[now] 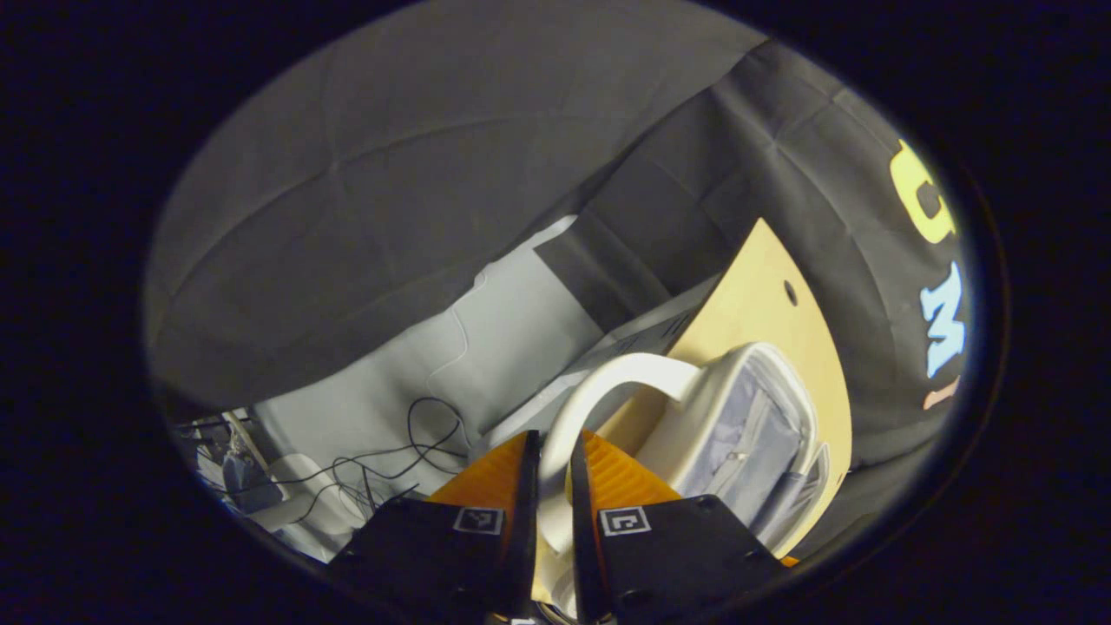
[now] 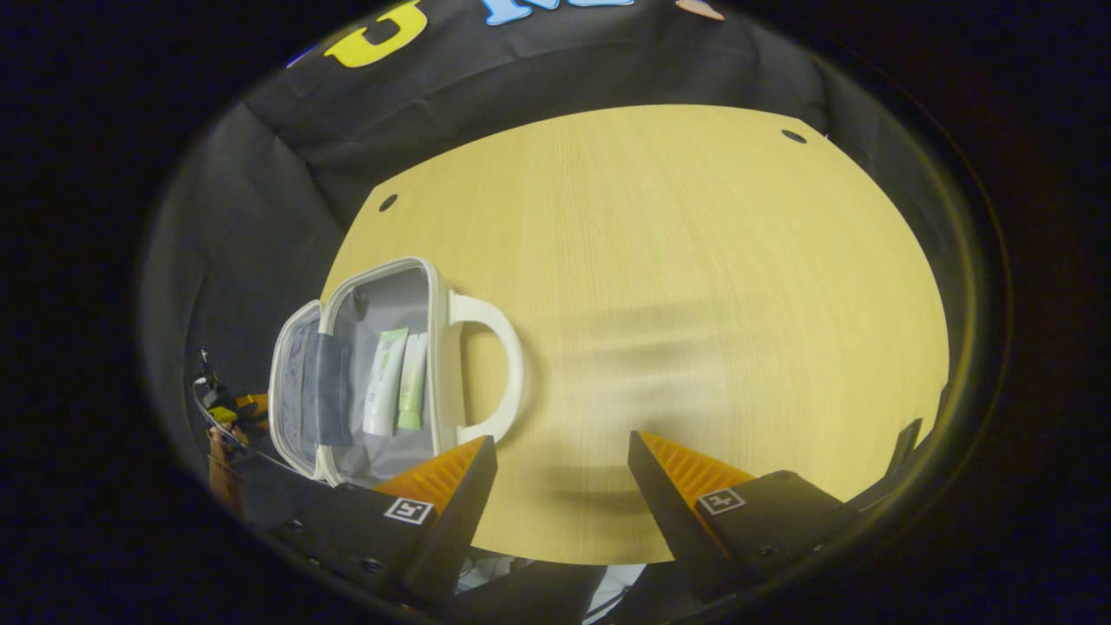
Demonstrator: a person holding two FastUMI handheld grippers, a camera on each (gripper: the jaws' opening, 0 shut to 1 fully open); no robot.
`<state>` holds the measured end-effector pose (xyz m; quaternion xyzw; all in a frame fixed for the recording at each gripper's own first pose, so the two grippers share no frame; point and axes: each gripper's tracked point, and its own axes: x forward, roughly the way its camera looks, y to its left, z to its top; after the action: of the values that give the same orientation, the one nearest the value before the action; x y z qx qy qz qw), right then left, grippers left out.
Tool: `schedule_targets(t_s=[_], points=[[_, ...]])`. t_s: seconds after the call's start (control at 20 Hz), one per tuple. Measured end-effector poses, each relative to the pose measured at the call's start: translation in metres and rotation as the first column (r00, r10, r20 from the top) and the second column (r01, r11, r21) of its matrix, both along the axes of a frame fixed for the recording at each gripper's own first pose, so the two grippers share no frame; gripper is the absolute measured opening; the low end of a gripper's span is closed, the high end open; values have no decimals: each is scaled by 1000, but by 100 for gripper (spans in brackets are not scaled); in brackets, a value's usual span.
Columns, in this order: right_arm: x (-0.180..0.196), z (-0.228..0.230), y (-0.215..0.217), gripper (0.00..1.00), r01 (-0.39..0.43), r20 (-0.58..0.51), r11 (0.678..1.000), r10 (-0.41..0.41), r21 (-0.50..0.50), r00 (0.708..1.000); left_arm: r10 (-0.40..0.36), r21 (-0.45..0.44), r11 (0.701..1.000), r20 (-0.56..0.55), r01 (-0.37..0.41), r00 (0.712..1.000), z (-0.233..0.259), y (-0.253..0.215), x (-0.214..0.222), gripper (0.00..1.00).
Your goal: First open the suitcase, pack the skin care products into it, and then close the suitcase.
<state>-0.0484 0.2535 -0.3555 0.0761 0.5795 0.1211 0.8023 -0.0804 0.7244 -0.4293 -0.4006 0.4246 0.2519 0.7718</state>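
Suitcase (image 2: 364, 373) lies open with two tubes (image 2: 395, 382) packed; your left gripper (image 1: 554, 486) pinches its handle (image 1: 599, 391), right gripper (image 2: 560, 486) gapes empty. Close the lid (image 2: 299, 391) next.

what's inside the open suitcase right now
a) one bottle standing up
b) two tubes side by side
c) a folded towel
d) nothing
b: in the right gripper view the open suitcase holds two tubes lying side by side on its lining, with the right gripper open above the table.
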Motion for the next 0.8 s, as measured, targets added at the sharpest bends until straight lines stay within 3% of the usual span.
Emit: schedule_targets(t_s=[0.2,0.35,0.45,0.5,0.65,0.8], points=[[2,2,-5,94,40,-8,998,-39,42,999,-40,30,999,90,37,995,47,-14,6,27],[2,4,-8,94,66,-7,996,-66,63,998,-61,62,996,74,57,995,43,-19,1,27],[0,7,-11,94,69,-1,995,-69,68,998,-71,39,997,61,69,996,38,-31,3,10],[0,10,-12,94,71,9,995,-71,70,997,-73,29,997,59,72,996,33,-37,3,10],[-9,17,-15,94,86,17,995,-87,56,996,-42,-45,998,162,50,986,37,-53,12,10],[-16,11,-10,94,114,9,992,-114,60,993,-47,-88,993,306,78,951,70,-67,25,10]])
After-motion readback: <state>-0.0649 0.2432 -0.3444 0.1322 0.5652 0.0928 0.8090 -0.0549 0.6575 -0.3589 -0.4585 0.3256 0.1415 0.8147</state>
